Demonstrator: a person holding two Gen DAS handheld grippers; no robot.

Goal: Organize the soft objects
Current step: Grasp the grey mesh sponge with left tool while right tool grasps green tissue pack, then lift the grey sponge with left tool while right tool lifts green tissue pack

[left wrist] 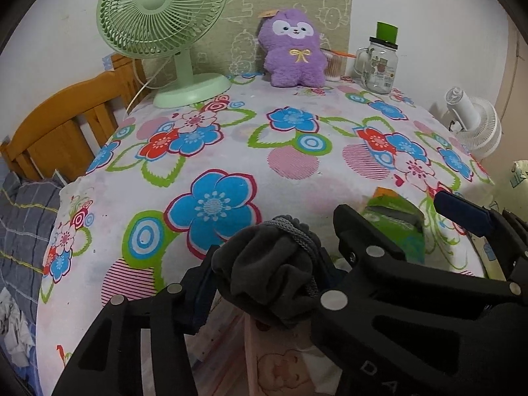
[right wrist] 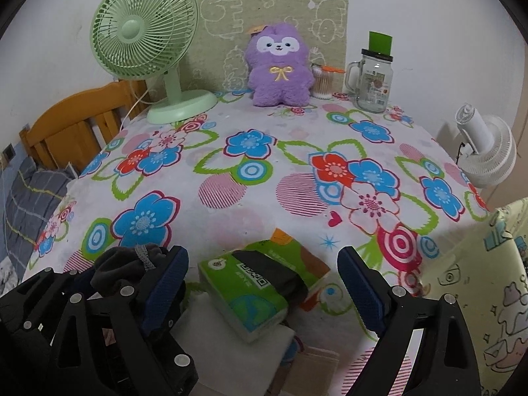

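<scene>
My left gripper (left wrist: 264,274) is shut on a dark grey rolled sock (left wrist: 274,270) and holds it above the near edge of the flowered table. The sock also shows in the right wrist view (right wrist: 128,264), at the left beside my right gripper. My right gripper (right wrist: 262,274) is open and empty, its blue-padded fingers (right wrist: 166,280) on either side of a green tissue pack (right wrist: 244,290). A dark cloth (right wrist: 277,274) lies on the pack. A purple plush toy (left wrist: 292,49) sits upright at the back of the table.
A green desk fan (left wrist: 161,33) stands at the back left. A glass mug jar (left wrist: 379,62) with a green lid and a cotton swab box (left wrist: 333,64) stand at the back right. A white fan (left wrist: 475,125) is off the right edge, a wooden bed frame (left wrist: 59,125) on the left.
</scene>
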